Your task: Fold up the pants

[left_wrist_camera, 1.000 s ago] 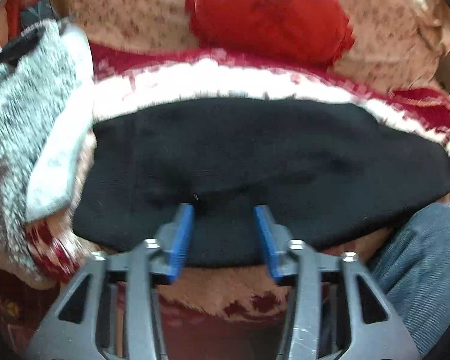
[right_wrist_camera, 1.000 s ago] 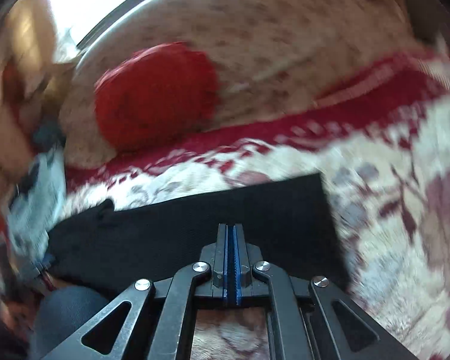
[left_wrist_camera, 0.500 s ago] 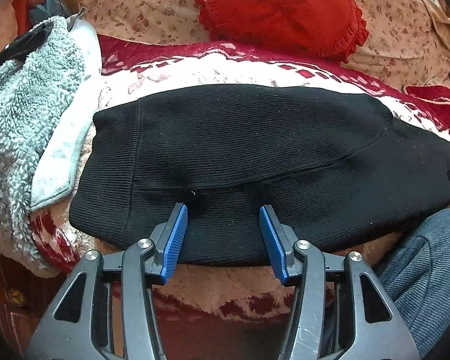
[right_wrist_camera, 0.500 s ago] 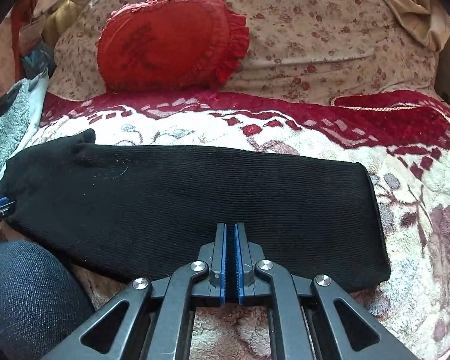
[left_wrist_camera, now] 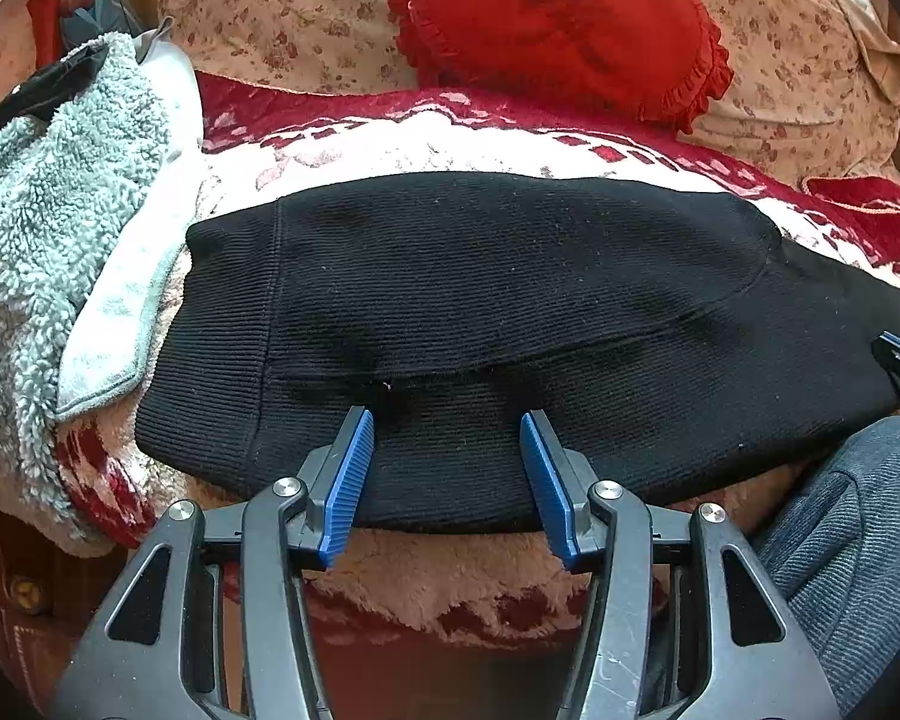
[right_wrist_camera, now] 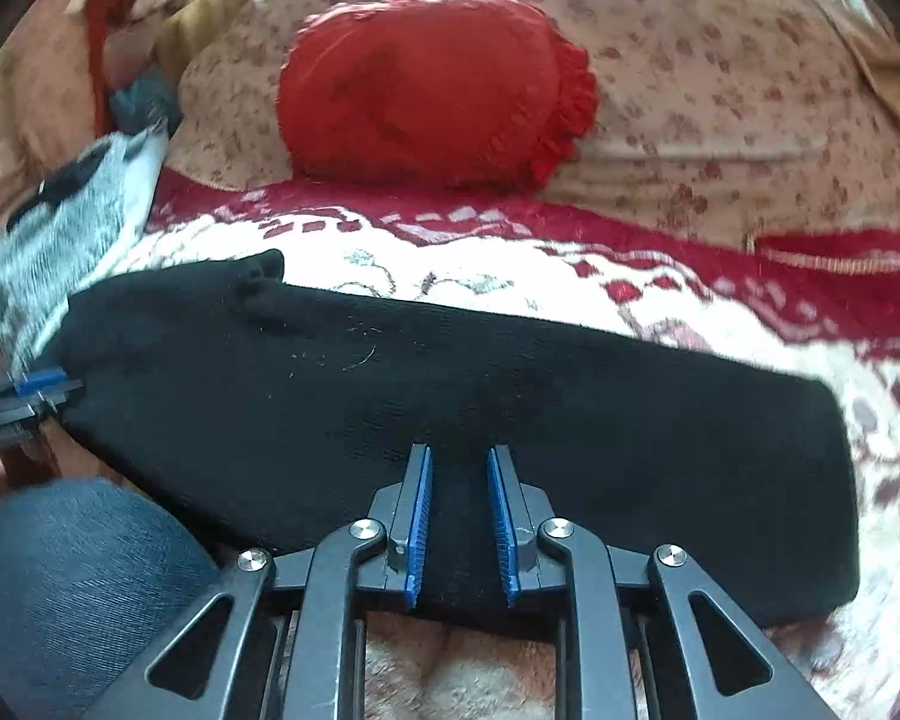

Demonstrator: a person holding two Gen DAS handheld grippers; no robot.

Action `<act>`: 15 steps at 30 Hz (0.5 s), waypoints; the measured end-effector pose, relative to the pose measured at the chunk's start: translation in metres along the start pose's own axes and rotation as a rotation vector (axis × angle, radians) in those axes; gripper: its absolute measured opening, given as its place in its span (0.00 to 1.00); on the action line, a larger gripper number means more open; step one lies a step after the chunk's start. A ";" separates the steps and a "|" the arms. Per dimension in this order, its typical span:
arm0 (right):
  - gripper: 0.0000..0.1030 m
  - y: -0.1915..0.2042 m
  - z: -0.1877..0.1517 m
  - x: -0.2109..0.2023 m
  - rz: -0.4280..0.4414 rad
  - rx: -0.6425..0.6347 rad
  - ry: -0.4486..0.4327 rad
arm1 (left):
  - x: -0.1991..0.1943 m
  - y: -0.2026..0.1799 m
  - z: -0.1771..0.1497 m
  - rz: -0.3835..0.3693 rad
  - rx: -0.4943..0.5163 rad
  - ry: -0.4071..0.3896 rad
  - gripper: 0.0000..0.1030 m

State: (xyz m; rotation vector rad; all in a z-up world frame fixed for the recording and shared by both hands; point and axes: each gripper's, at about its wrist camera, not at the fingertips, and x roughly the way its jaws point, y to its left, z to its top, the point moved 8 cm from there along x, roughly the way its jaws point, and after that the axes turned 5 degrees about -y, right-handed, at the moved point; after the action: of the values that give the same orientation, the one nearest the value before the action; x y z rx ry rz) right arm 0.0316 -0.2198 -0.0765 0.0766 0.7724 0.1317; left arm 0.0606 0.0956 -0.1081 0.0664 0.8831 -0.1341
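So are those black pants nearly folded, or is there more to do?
Partly done: the black pants already lie doubled lengthwise into one long strip on the blanket. The left gripper is open, and the right gripper is opening, over the near edge. Folding the strip shorter remains.

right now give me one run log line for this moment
stage: pants folded lengthwise on blanket | left claw: open over near edge | right claw: opening, cloth between pads, not pinched

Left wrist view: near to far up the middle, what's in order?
left tool → black pants → red-and-white patterned blanket → red frilled cushion, leaning on the floral pillow behind.
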 end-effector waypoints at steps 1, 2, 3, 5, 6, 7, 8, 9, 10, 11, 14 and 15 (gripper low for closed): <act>0.17 -0.002 0.002 -0.003 0.008 0.018 0.003 | 0.000 0.000 0.000 -0.002 -0.002 -0.002 0.50; 0.17 -0.006 0.004 -0.009 -0.008 0.030 -0.010 | 0.000 0.000 0.000 -0.002 0.000 -0.005 0.50; 0.17 -0.011 0.006 -0.017 -0.030 0.046 -0.039 | 0.000 0.000 0.000 -0.002 0.001 -0.008 0.50; 0.18 -0.032 0.009 -0.045 -0.041 0.168 -0.144 | 0.000 0.001 0.000 -0.005 -0.007 -0.013 0.50; 0.19 -0.048 0.009 -0.060 -0.035 0.263 -0.199 | 0.000 0.001 0.000 -0.006 -0.011 -0.017 0.50; 0.21 -0.068 0.004 -0.076 -0.029 0.383 -0.256 | 0.000 0.001 0.000 -0.007 -0.013 -0.019 0.50; 0.23 -0.091 -0.006 -0.090 -0.031 0.505 -0.296 | 0.000 0.001 0.000 -0.007 -0.015 -0.022 0.50; 0.23 -0.111 -0.018 -0.101 -0.043 0.617 -0.322 | 0.000 0.002 0.000 -0.008 -0.018 -0.025 0.50; 0.23 -0.132 -0.033 -0.112 -0.057 0.739 -0.347 | -0.001 0.001 0.000 -0.007 -0.020 -0.027 0.50; 0.24 -0.153 -0.050 -0.120 -0.047 0.870 -0.374 | -0.001 0.001 0.000 -0.007 -0.021 -0.029 0.51; 0.25 -0.178 -0.081 -0.118 0.066 1.114 -0.378 | -0.001 0.000 -0.001 -0.007 -0.025 -0.032 0.51; 0.25 -0.179 -0.087 -0.112 0.103 1.166 -0.361 | -0.001 0.000 -0.001 -0.007 -0.025 -0.031 0.51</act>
State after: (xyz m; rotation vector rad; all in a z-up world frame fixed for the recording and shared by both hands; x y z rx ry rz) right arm -0.0928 -0.4116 -0.0824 1.2140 0.3968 -0.2478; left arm 0.0594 0.0959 -0.1077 0.0373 0.8536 -0.1305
